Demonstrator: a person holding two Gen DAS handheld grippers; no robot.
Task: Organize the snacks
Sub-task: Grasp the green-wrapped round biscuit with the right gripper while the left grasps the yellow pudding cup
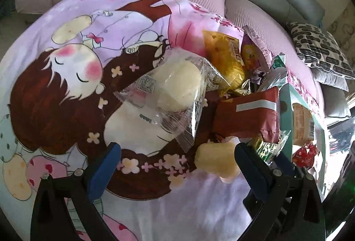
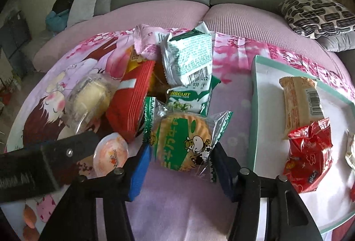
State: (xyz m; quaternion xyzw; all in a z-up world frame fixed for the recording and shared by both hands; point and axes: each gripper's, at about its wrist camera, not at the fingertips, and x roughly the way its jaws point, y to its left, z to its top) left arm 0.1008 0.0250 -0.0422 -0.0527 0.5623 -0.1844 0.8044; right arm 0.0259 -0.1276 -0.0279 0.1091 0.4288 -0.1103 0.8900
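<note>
A: How far along?

B: Right gripper [image 2: 180, 157] pinches the round cow-print biscuit packet [image 2: 180, 144]; left gripper [image 1: 177, 154] gapes, empty.

A: And beyond?

B: Three snacks lie in the teal tray [image 2: 255, 107]; the pile [image 2: 155, 85] remains unsorted.

The cloth [image 1: 66, 67] is lilac and pink, printed with a brown-haired cartoon girl and blossoms. Far right, a cushion [image 2: 315, 14] — white with black blotches. The tray [image 2: 255, 94] has a mint-green rim; the near biscuit wrapper [image 2: 184, 143] — green, with a black-and-white cow.
</note>
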